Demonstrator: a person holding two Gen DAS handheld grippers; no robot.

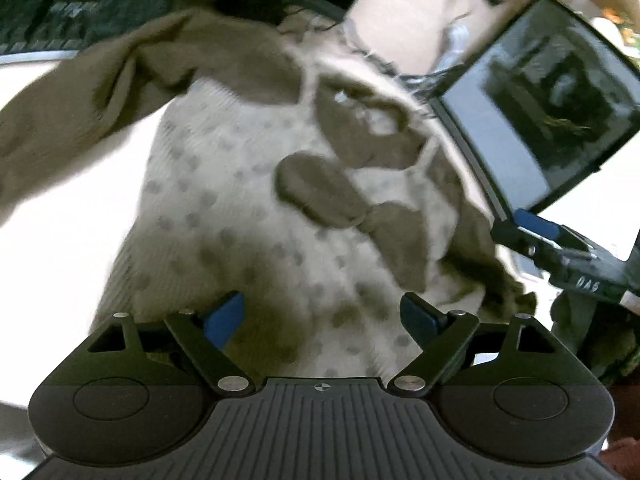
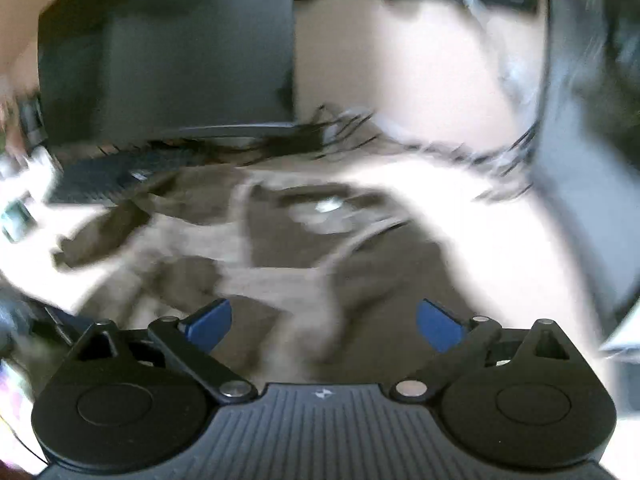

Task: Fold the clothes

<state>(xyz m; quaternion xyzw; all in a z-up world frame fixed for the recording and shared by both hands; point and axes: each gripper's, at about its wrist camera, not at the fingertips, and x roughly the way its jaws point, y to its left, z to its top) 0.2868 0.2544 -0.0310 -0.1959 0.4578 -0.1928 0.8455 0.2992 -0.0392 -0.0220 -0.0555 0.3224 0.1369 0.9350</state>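
A small garment (image 1: 248, 184) with a cream, grey-dotted body, olive-brown sleeves and a brown bow lies spread on the white table (image 1: 52, 184). My left gripper (image 1: 322, 316) is open just above its lower part, blue pads apart, holding nothing. In the blurred right wrist view the same garment (image 2: 288, 248) lies ahead, collar label upward. My right gripper (image 2: 324, 322) is open over its near edge and empty. The right gripper's body also shows in the left wrist view (image 1: 576, 264) at the garment's right side.
A dark keyboard (image 1: 60, 12) lies at the table's far left edge and shows in the right wrist view (image 2: 108, 176). A dark monitor (image 2: 168, 52) stands behind it. Cables (image 2: 460, 152) trail at the back right.
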